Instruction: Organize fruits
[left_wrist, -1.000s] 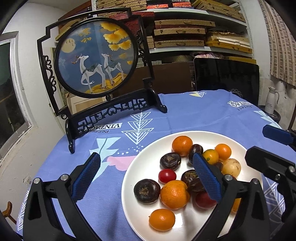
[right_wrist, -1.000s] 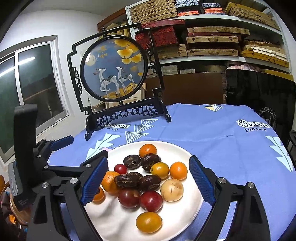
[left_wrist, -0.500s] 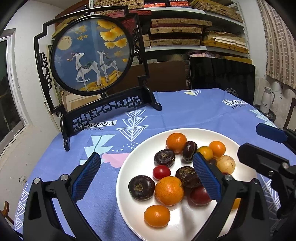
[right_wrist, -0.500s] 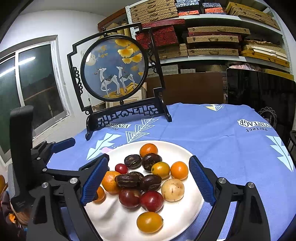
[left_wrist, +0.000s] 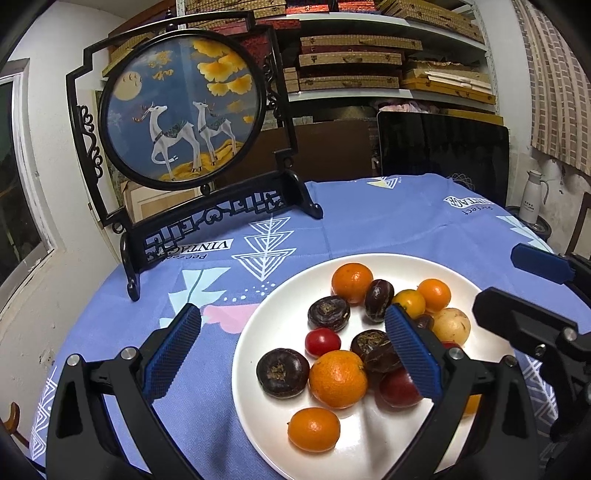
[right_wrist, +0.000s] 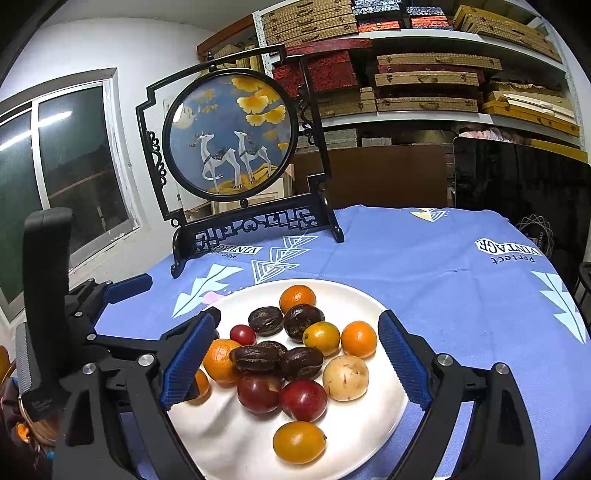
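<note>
A white plate (left_wrist: 246, 354) (right_wrist: 221, 439) on the blue tablecloth holds several fruits. Among them are oranges (left_wrist: 338, 378), dark brown round fruits (left_wrist: 282, 373) (right_wrist: 255, 358), a cherry tomato (left_wrist: 322, 341), red plums (right_wrist: 303, 398), a pale yellow fruit (right_wrist: 345, 377) and kumquats (right_wrist: 298, 442). My left gripper (left_wrist: 293, 334) hovers open over the plate's left half, nothing between its pads. My right gripper (right_wrist: 297, 341) hangs open above the pile, its pads clear of the fruit. Each gripper also shows at the edge of the other's view.
A round deer picture in a black ornate stand (left_wrist: 184, 110) (right_wrist: 231, 136) stands on the table behind the plate. A dark chair back (left_wrist: 443, 155) is beyond the table's far edge. Shelves of boxes (right_wrist: 424, 81) line the wall. A window (right_wrist: 74, 166) is at left.
</note>
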